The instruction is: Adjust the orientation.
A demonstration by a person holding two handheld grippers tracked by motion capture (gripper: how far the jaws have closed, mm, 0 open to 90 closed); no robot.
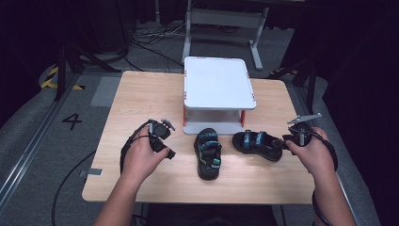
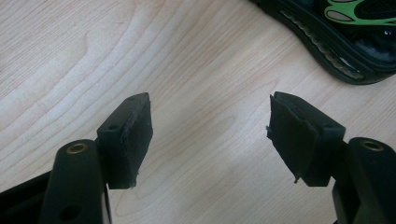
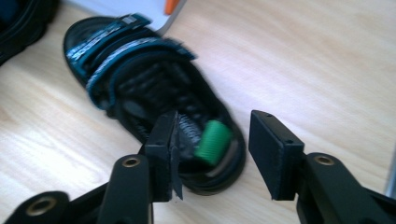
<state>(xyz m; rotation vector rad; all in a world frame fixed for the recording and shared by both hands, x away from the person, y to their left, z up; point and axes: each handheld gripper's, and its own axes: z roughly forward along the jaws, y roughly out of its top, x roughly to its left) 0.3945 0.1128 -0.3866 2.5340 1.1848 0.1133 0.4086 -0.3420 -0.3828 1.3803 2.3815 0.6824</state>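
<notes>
On the pale, fine-grained wooden table [image 1: 141, 101] lie two black strapped sandals with ribbed rubber soles. The left sandal [image 1: 208, 153] sits near the middle of the table, its length running near to far, with blue-edged straps and a green tab at its near end. The right sandal [image 1: 258, 144] lies crosswise just to its right, apart from it, with the same glossy blue-trimmed straps.

The right gripper [image 3: 212, 156], made of matte black plastic with flat rectangular pads, is at the right sandal's heel end. Its jaws stand wide apart, one over the textured footbed and the other outside the sole's rim, with the green ridged heel tab [image 3: 213, 142] between them; whether a pad touches the shoe I cannot tell.

The left gripper [image 2: 210, 135] hovers over bare wood to the left of the left sandal, its jaws spread wide and holding nothing; the pads look worn and frayed at their edges.

Beyond the sandals stands a low white two-tier shelf [image 1: 219, 82] with a smooth rounded top and orange posts.
</notes>
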